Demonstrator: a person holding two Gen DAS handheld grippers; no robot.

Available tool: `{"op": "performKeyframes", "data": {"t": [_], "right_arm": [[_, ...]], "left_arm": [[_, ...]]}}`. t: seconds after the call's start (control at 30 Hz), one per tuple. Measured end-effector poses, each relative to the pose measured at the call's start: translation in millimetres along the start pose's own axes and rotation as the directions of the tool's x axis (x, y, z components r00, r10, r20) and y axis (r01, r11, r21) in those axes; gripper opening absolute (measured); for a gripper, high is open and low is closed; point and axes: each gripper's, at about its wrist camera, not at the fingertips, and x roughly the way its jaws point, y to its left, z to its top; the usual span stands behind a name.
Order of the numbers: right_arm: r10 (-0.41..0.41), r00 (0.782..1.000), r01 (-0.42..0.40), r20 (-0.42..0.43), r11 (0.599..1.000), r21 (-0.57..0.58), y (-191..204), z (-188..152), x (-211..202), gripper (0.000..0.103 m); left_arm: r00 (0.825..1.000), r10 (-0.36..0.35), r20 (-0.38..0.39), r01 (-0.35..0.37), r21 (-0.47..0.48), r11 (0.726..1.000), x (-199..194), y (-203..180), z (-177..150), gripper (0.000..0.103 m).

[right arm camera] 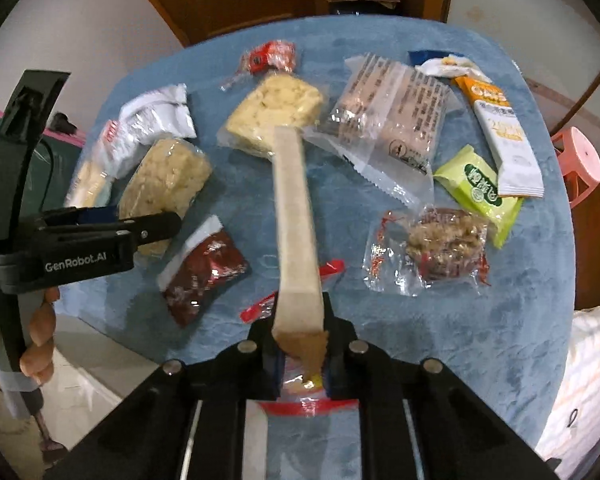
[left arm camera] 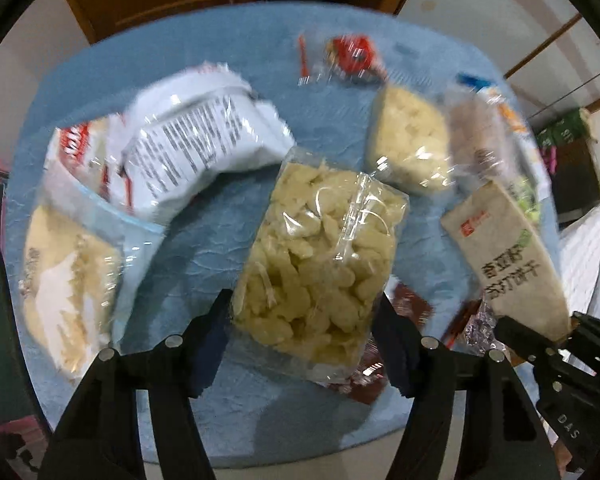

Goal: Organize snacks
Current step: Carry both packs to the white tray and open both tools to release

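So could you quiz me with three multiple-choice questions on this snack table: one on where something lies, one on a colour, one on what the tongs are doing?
1. Where does the green packet lie?
A. under the white oat bar's end
B. on the floor
C. in the left tongs

2. What colour is the tablecloth?
A. red
B. blue
C. yellow

3. What are the right tongs doing?
A. hanging empty
B. pinching a long beige packet
C. gripping a cup

Answers: 1 A, the bar overlaps its edge; 2 B, blue shows between all snacks; 3 B, its end sits clamped between them.
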Motion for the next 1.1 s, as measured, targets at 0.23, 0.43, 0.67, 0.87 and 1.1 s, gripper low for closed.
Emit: {"op": "performKeyframes", "data": {"t": [0.23, 0.43, 0.67, 0.87, 1.1], "right_arm": [[0.016, 0.993, -0.019, 0.116, 0.999, 0.026, 13.3, -17.8, -62.3, 0.013], [0.081, 0.965, -0.069, 0.251, 0.996, -0.058, 53.9, -61.5, -130.5, 0.013], [0.140, 0.934, -0.084, 0.329, 0.980, -0.178, 110.1, -134.9, -147.2, 0.013], [0.155, 0.954, -0.097, 0.258, 0.969, -0.225, 129.2, -171.2, -115.2, 0.013], [0.127, 0.984, -0.093, 0.126, 0.965, -0.244, 144.9, -179.3, -70.1, 0.013]], "left_arm": [[0.988, -0.067, 0.142, 0.063, 0.036, 0.997, -86.0, -9.6, -23.0, 0.065], [0.959, -0.076, 0.272, 0.048, 0.109, 0.993, -173.6, -8.0, -96.4, 0.065], [0.932, -0.048, 0.359, 0.026, 0.066, 0.997, -206.5, 9.8, -208.6, 0.065], [0.937, 0.051, 0.346, -0.047, -0.021, 0.999, -175.6, 19.0, -257.1, 0.065], [0.970, 0.060, 0.236, -0.062, 0.002, 0.998, -136.6, 11.3, -273.7, 0.065]]}}
